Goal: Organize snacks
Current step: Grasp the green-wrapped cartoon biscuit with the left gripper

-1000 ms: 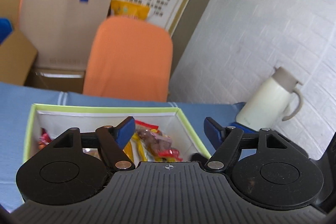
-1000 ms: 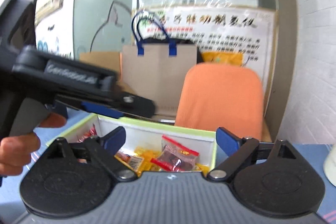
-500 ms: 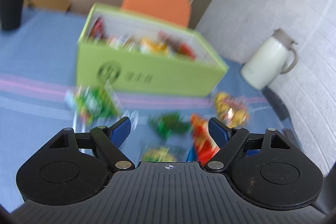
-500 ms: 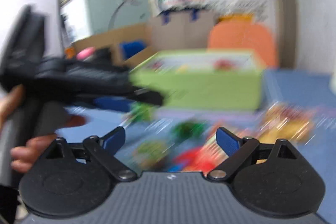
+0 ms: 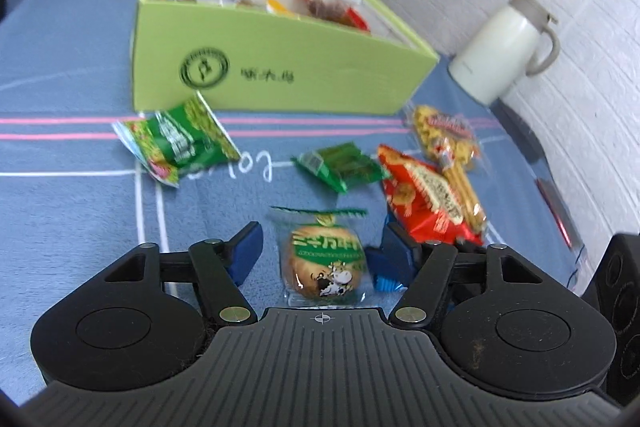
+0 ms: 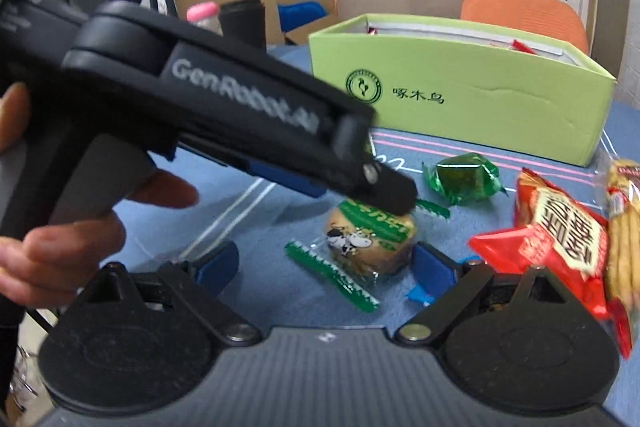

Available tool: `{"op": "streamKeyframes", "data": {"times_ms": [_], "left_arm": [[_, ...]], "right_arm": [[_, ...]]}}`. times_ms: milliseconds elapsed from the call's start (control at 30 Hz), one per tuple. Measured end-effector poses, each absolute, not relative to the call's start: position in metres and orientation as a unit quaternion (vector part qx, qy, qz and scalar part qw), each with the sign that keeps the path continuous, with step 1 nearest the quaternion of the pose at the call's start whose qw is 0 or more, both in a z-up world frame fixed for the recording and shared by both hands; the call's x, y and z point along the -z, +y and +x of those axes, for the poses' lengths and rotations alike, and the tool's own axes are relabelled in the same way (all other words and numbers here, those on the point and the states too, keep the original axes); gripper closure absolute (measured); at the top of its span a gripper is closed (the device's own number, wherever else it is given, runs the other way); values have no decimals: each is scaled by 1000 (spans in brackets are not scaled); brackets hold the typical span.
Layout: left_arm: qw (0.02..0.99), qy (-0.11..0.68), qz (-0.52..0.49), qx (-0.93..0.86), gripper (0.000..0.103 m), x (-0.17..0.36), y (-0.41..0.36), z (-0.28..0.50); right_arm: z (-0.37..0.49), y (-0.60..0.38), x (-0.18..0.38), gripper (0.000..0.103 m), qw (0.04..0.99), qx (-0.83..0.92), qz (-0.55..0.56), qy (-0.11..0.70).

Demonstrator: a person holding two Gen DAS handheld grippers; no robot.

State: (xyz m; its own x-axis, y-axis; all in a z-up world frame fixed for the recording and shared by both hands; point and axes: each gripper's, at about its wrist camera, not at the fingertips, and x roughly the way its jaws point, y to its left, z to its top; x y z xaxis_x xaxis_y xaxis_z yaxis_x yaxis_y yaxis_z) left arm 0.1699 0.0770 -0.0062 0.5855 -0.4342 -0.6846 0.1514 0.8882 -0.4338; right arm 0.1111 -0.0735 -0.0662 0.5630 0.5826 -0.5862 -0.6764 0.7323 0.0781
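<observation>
Snacks lie scattered on your blue-clothed surface [image 5: 60, 75] in front of the lime-green box [image 5: 280, 67], which stands in the upper middle of the left wrist frame with several packets already inside.

Your left gripper [image 5: 316, 253] sits low in that frame with its jaws apart and just narrowed around a clear-wrapped round cake [image 5: 324, 261] with a green label and a cartoon cow. The blue pads stand on either side of it; the right one looks very close to the wrapper, but you cannot tell whether it touches.

From your right gripper [image 6: 324, 269], jaws held wide apart, the same cake [image 6: 370, 241] lies between the pads at lower centre, partly hidden by the black body of the left gripper crossing from the upper left. Your left hand [image 6: 60, 227] grips its handle at the left edge.

Around the cake lie:
- a green packet [image 5: 176, 143], left of centre, near the box
- a small green wrapped sweet [image 5: 344, 167], centre
- a red crisp bag [image 5: 428, 199], to the right
- a yellow biscuit-stick pack [image 5: 452, 147], touching the red bag

A white thermos jug [image 5: 504, 51] stands at the upper right beside the brick wall.
</observation>
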Motion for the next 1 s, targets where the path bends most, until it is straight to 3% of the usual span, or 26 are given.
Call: {"op": "streamKeyframes", "data": {"times_ms": [133, 533, 800, 1000], "left_arm": [[869, 428, -173, 176, 61, 14, 80, 173], [876, 422, -187, 144, 61, 14, 89, 133], [883, 412, -198, 108, 42, 13, 91, 124], [885, 416, -186, 93, 42, 11, 85, 126]], "right_arm": [[115, -66, 66, 10, 876, -364, -96, 301], [88, -59, 69, 10, 871, -383, -106, 290], [84, -52, 73, 9, 883, -356, -110, 284], [85, -54, 74, 9, 886, -352, -104, 282]]}}
